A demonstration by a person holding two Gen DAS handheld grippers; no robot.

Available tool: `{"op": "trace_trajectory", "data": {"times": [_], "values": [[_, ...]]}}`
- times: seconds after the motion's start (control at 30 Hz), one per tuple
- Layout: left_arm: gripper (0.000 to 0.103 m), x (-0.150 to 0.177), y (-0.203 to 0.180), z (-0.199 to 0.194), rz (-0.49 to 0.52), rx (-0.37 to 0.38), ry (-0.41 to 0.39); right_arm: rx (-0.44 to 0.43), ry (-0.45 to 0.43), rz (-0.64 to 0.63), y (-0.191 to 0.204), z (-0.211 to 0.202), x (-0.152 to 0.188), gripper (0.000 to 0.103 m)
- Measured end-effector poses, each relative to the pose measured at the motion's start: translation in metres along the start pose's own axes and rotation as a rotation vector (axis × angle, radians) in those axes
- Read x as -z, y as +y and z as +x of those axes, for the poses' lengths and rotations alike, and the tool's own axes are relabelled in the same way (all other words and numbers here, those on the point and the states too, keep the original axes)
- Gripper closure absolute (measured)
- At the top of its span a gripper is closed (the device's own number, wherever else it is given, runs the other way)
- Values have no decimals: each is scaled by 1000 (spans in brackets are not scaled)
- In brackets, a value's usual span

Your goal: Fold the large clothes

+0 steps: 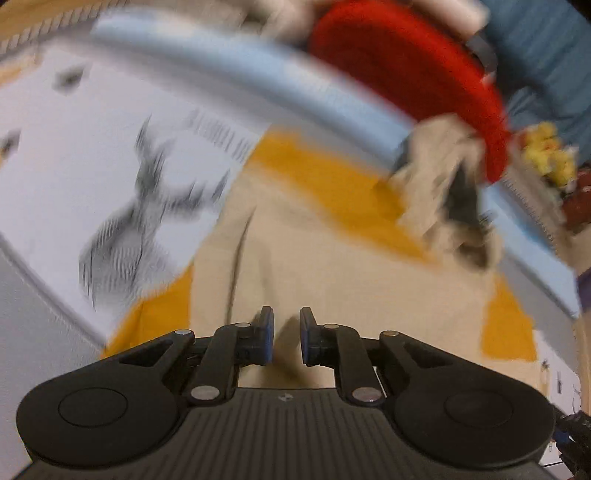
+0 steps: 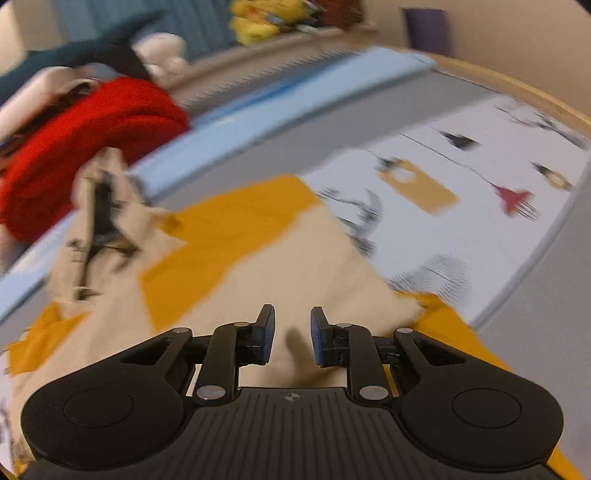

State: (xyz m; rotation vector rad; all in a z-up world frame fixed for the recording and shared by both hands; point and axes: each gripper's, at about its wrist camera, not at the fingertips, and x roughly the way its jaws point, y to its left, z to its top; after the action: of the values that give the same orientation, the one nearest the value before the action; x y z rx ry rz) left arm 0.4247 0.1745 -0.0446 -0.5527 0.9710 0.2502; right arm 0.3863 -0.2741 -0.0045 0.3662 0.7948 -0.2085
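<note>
White printed bedding point(image 2: 461, 206) covered the bed, with a pale blue strip point(image 2: 295, 99) running along its far side. A beige garment point(image 2: 295, 266) lay spread over an orange cloth point(image 2: 229, 229) in the middle of that surface, and one bunched, dark-printed part of the garment point(image 2: 99, 225) rose at its far edge beside a red fabric heap point(image 2: 85, 136).

The right wrist view alone showed the coloured motifs of the bedding, a yellow tag shape point(image 2: 417, 188) and a red one point(image 2: 513, 197), as well as a purple container point(image 2: 428, 29) by the wall. The left wrist view showed a large grey feathery print point(image 1: 129, 229) and a yellow object point(image 1: 546, 155) at the far right.

Both views were smeared by motion; the yellow object and the items behind the red heap could not be identified.

The left hand-held gripper point(image 1: 286, 338) had its jaws slightly apart, a raised fold of the beige garment standing between the pads; whether they pinched it could not be determined. The right hand-held gripper point(image 2: 293, 338) was parted a little wider, over the garment, and gripped nothing that could be seen.
</note>
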Motion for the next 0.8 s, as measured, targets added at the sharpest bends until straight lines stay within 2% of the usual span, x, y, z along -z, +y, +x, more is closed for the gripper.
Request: {"op": "trace_trajectory", "data": {"times": [0.03, 0.07, 0.17, 0.2, 0.3, 0.4, 0.53, 0.7, 0.8], "values": [[88, 2, 4, 11, -19, -27, 57, -29, 19, -1, 1, 5, 0, 74], [88, 4, 8, 15, -36, -37, 80, -57, 59, 7, -2, 13, 2, 73], [86, 2, 1, 3, -17, -29, 49, -51, 206, 48, -12, 40, 9, 70], [80, 2, -2, -2, 3, -24, 26, -23, 233, 56, -14, 46, 11, 70], [79, 2, -3, -2, 20, -39, 22, 21, 265, 71, -20, 51, 10, 70], [80, 2, 0, -3, -12, -65, 53, 18, 242, 50, -15, 42, 6, 70], [77, 0, -18, -27, 96, -53, -22, 16, 173, -55, 4, 20, 3, 70], [75, 7, -35, -54, 157, -47, -67, 5, 84, -194, 26, -11, -2, 69], [72, 12, -46, -69, 201, -46, -98, -2, 56, -231, 29, -26, -5, 68]]}}
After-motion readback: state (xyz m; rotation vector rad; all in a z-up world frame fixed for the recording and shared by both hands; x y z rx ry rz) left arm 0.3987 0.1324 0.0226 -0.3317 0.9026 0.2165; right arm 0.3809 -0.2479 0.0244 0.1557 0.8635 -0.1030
